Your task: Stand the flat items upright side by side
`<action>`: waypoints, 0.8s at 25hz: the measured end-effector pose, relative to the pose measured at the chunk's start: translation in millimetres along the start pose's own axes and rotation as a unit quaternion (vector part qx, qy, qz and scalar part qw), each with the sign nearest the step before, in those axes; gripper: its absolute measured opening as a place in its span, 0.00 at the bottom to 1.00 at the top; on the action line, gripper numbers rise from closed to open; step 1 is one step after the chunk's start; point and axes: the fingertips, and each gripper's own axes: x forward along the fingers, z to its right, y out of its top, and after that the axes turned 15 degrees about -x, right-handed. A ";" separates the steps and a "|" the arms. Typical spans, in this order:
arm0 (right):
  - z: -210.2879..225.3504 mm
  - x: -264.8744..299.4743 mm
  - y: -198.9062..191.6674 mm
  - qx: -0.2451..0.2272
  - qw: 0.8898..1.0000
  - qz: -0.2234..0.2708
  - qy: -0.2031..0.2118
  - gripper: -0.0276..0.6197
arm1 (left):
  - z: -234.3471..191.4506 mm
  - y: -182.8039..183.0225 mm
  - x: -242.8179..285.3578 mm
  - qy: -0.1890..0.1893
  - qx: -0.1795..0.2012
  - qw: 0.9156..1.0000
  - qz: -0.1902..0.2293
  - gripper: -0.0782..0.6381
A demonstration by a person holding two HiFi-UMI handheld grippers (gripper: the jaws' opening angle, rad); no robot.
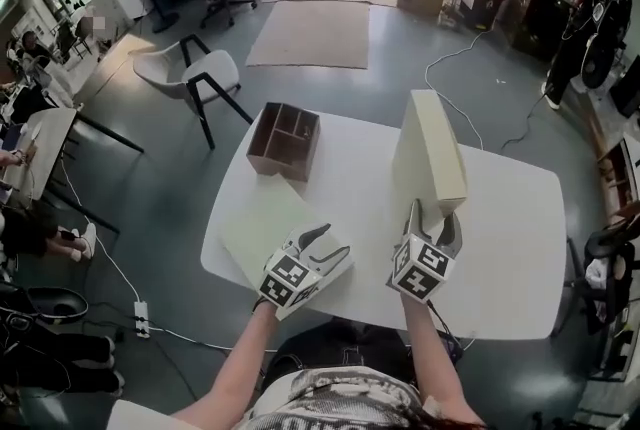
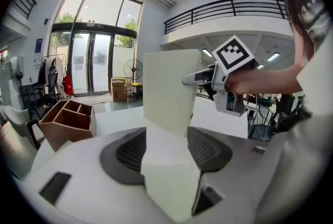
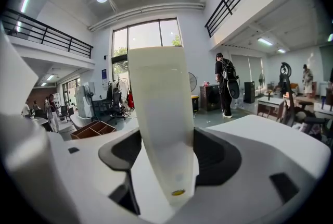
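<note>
A cream flat box (image 1: pixel 430 153) stands upright on the white table (image 1: pixel 520 248), and my right gripper (image 1: pixel 432 218) is shut on its near lower edge. In the right gripper view that box (image 3: pixel 161 108) fills the gap between the jaws of the right gripper (image 3: pixel 166 158). A second cream flat box (image 1: pixel 262 223) lies low at the table's left front, its near corner in my left gripper (image 1: pixel 330 246). In the left gripper view this corner (image 2: pixel 169 181) sits clamped in the left gripper (image 2: pixel 166 147). Beyond it rise the upright box (image 2: pixel 166 87) and the right gripper (image 2: pixel 218 79).
A brown wooden organizer (image 1: pixel 283 140) with compartments stands at the table's far left, also seen in the gripper views (image 2: pixel 67 121) (image 3: pixel 93 129). A white chair (image 1: pixel 195 73) is beyond the table. A person in black (image 1: pixel 590 8) stands at the far right by cabinets.
</note>
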 end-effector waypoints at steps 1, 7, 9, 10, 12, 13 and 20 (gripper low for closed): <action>-2.5 2.9 1.1 0.001 1.000 0.000 -0.002 0.52 | -2.4 -2.5 -5.2 0.006 -0.003 1.000 0.001 0.46; -14.3 17.5 9.4 -0.003 1.000 0.010 -0.007 0.52 | -10.3 -9.7 -28.8 0.030 -0.014 0.999 0.009 0.46; -16.6 22.2 11.2 -0.007 1.000 0.014 -0.005 0.52 | -14.8 -10.5 -34.4 0.040 -0.020 0.999 0.013 0.46; -17.2 24.1 11.5 -0.008 1.000 0.014 -0.004 0.52 | -17.3 -11.3 -37.0 0.045 -0.023 0.999 0.014 0.46; -17.0 26.4 11.6 -0.007 1.000 0.014 -0.001 0.53 | -20.2 -13.0 -41.3 0.051 -0.029 0.998 0.017 0.46; -16.3 26.7 11.6 -0.006 1.000 0.014 0.002 0.53 | -20.8 -13.5 -43.1 0.054 -0.032 0.998 0.018 0.46; -19.1 23.6 7.3 0.020 0.998 0.005 0.054 0.54 | -22.4 -14.5 -48.3 0.063 -0.042 0.997 0.020 0.46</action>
